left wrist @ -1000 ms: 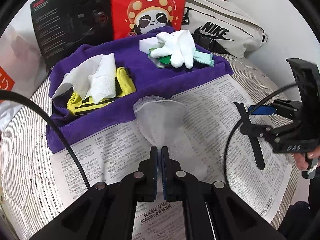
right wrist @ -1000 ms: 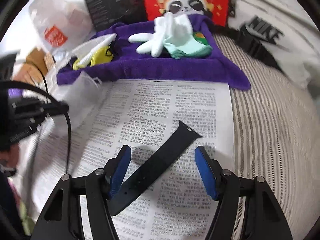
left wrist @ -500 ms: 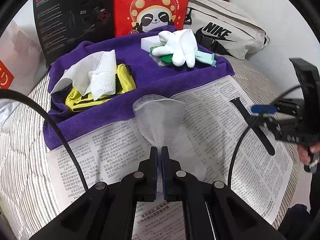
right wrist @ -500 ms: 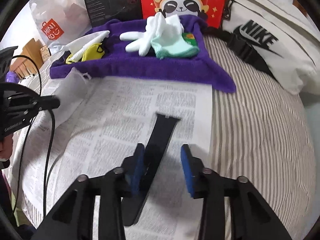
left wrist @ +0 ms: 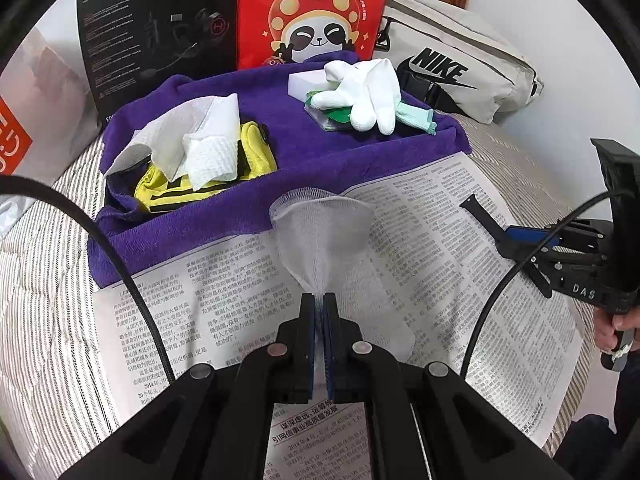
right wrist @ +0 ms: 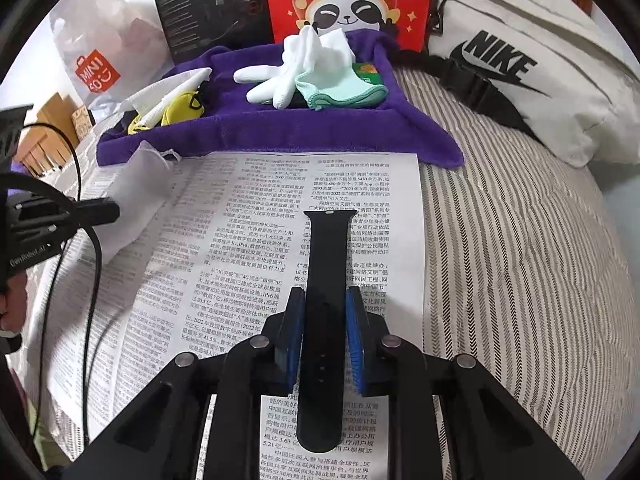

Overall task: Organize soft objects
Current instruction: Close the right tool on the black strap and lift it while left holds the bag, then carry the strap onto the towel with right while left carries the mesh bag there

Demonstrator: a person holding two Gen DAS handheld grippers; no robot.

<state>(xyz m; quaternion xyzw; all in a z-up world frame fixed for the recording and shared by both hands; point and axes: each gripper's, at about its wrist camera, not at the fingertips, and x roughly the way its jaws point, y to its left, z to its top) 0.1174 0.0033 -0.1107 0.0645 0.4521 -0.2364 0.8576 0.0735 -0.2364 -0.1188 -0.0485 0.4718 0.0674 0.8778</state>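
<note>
Our right gripper (right wrist: 325,334), wide a second ago, is closing around the black strap (right wrist: 325,320); left gripper (left wrist: 319,312) stays clamped on mesh pouch (left wrist: 320,224). Both are nearly ready to move.

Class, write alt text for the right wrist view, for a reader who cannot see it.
The right gripper is closing its jaws around a black watch strap lying on a newspaper. Behind, a purple towel holds a white glove and a green cloth.
</note>
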